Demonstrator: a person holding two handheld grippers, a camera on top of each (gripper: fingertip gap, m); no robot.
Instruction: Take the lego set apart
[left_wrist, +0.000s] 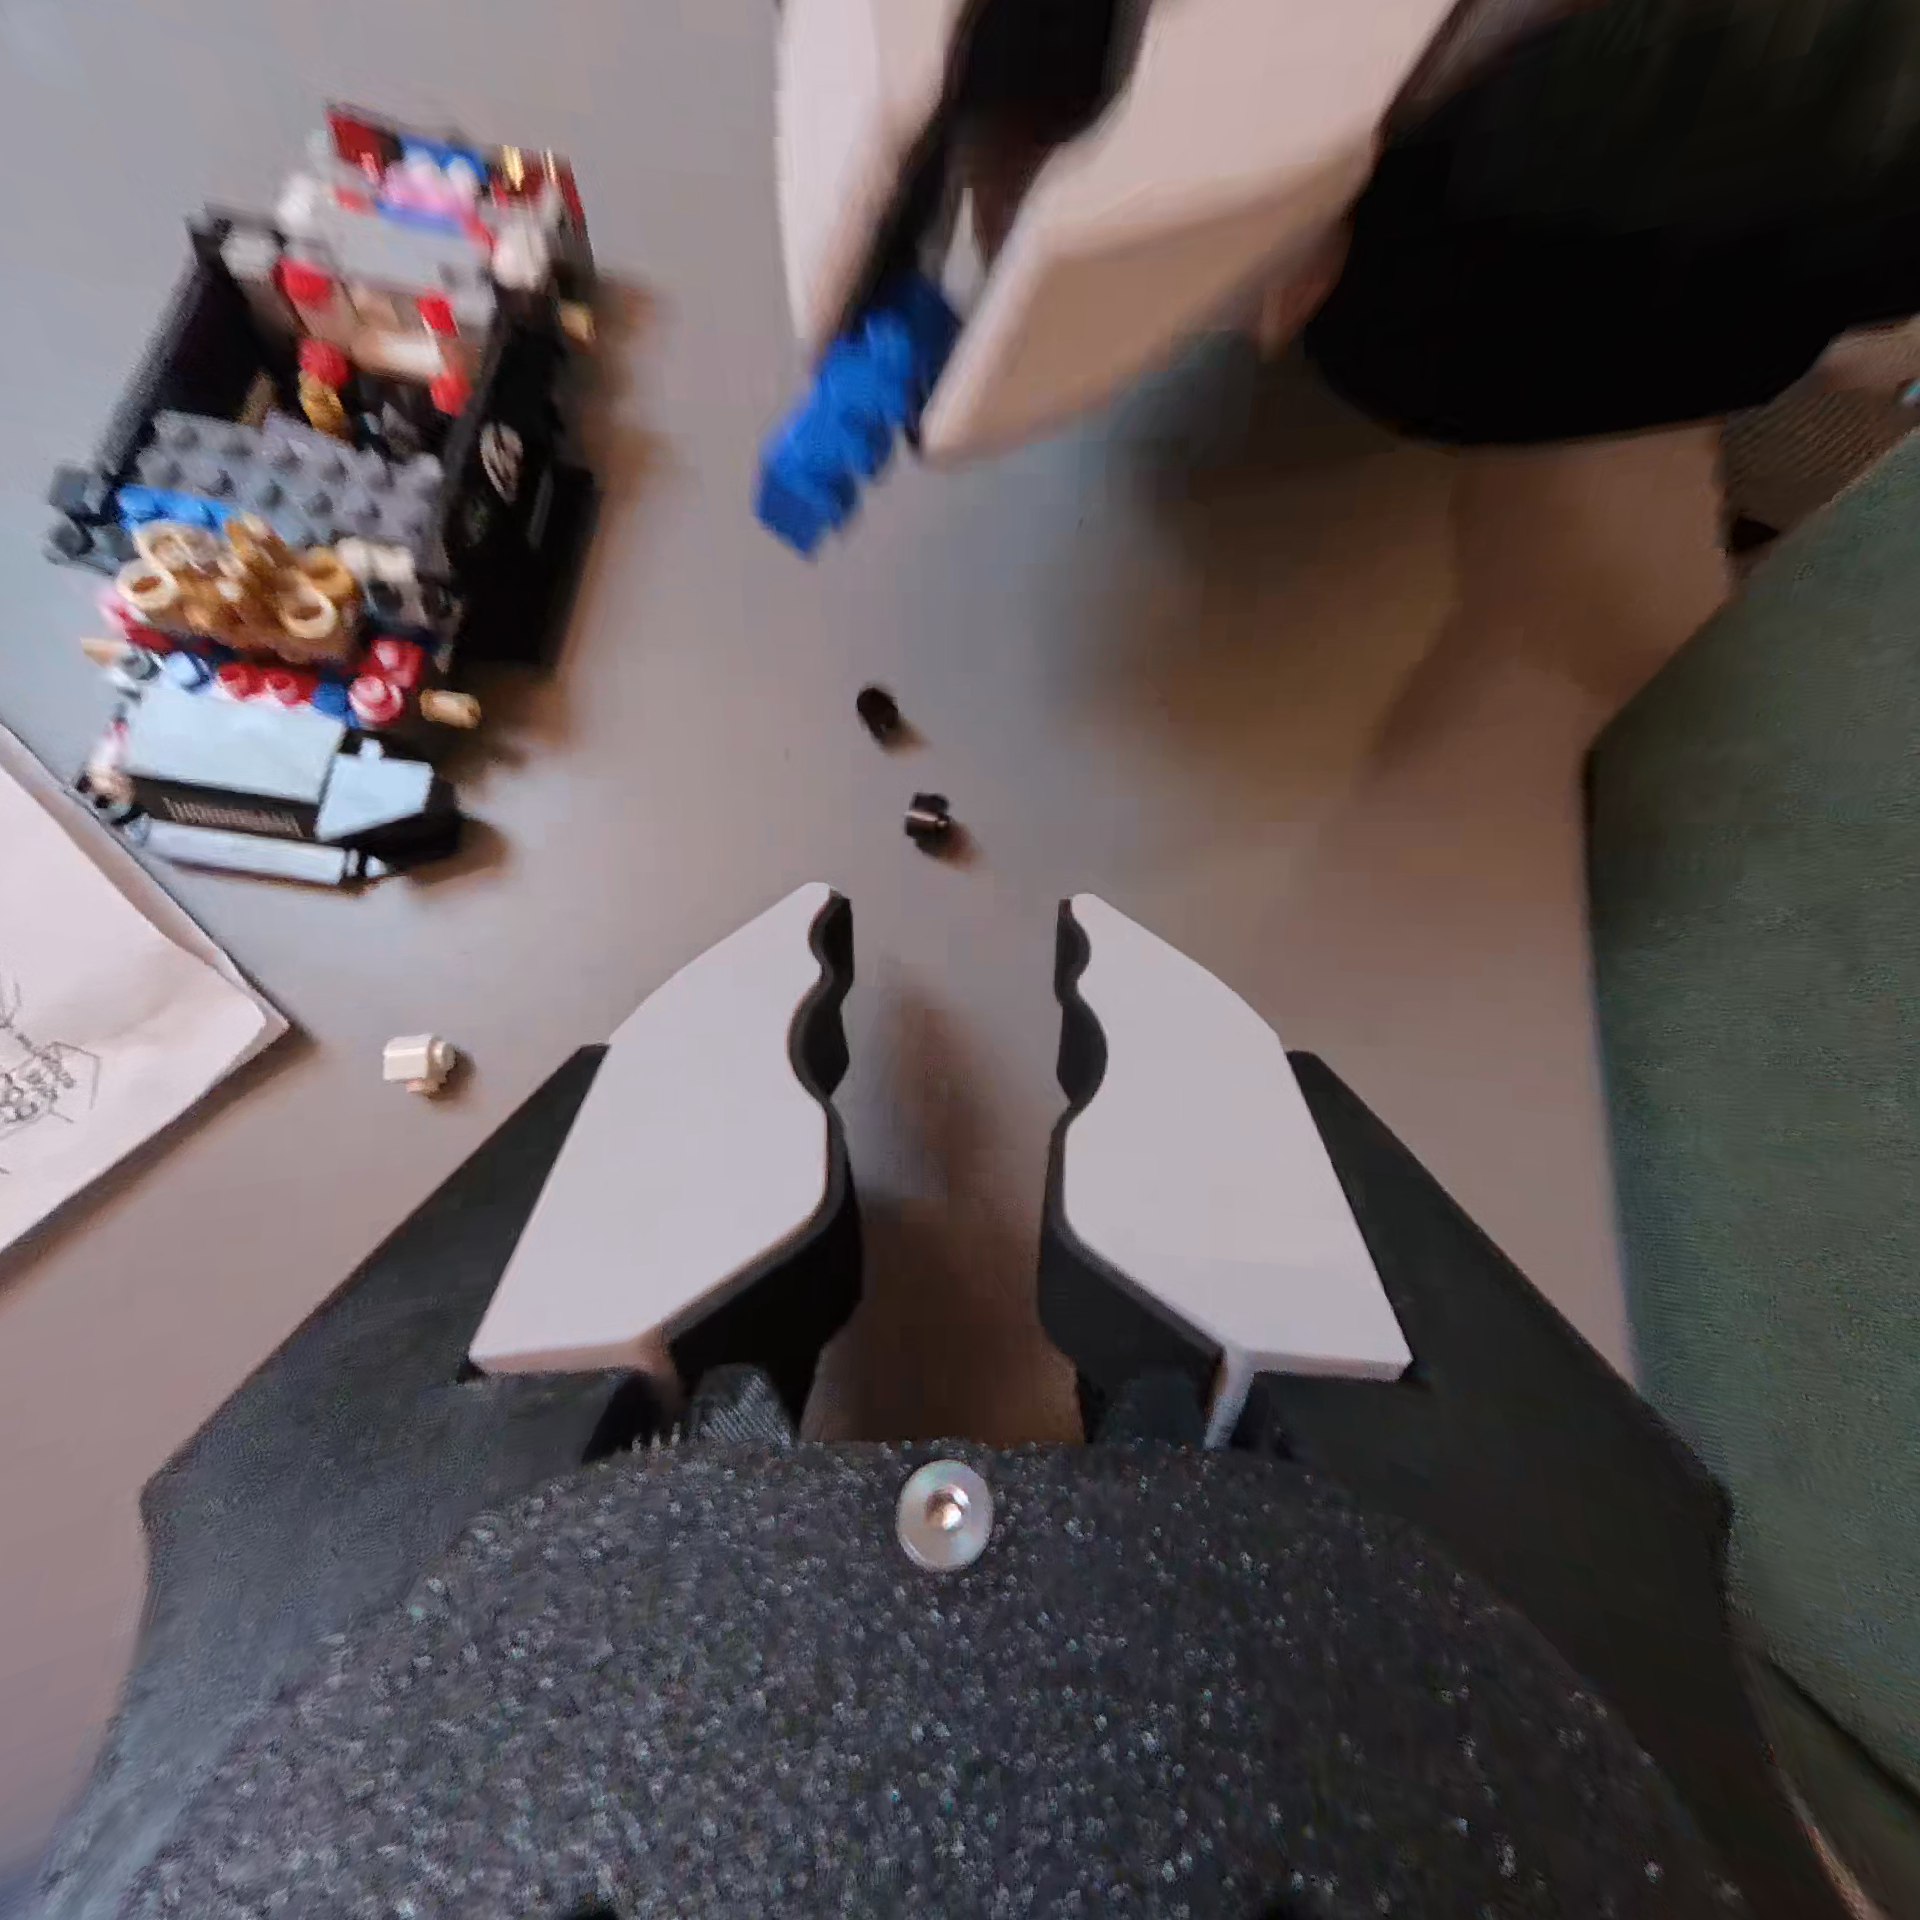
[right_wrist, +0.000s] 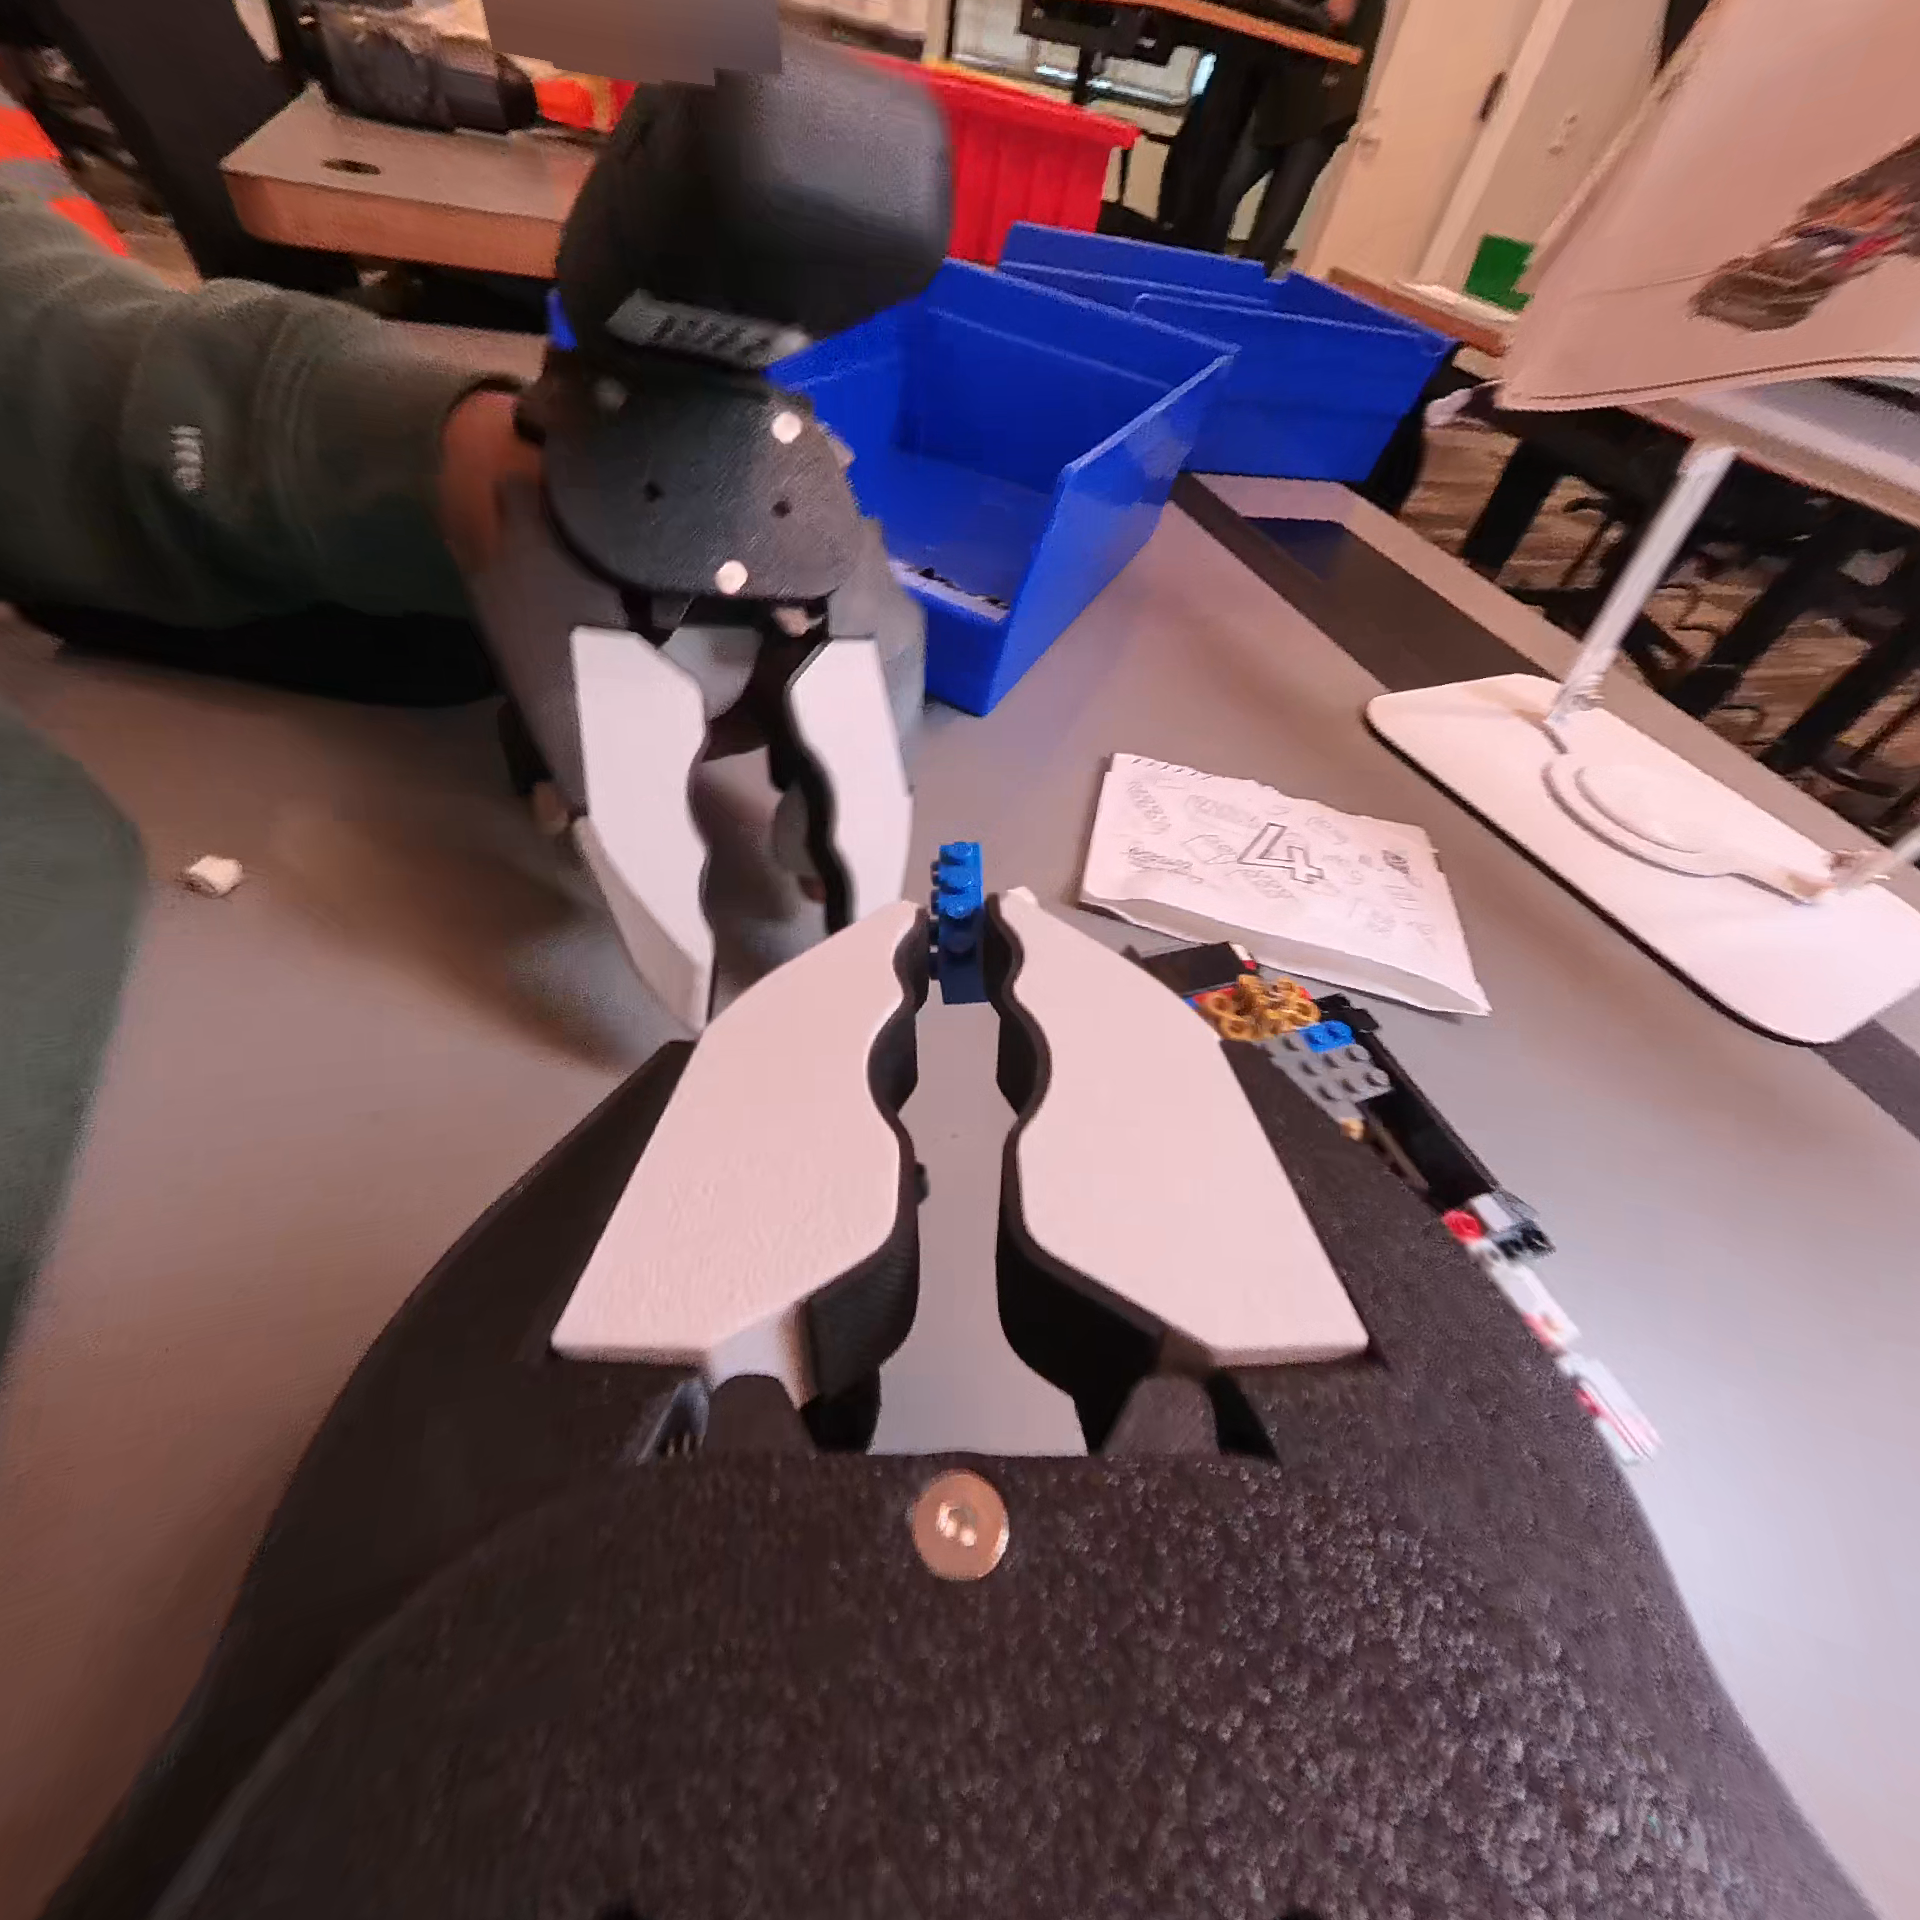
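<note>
Best carried clear and set down gently — keep the squeeze on the blue brick stack (right_wrist: 956, 920) pinched in the right gripper (right_wrist: 958, 935). Left gripper (left_wrist: 951, 914) spread, empty. On the grey table (left_wrist: 675, 831), lego set (left_wrist: 301, 520) — black-walled, studded with red, gold, grey — well apart.

Blue brick (right_wrist: 956, 935); grey table (left_wrist: 675, 790); blue bins (right_wrist: 1039, 457); black, red and gold lego set (left_wrist: 312, 499); white-fingered hand-held grippers.
</note>
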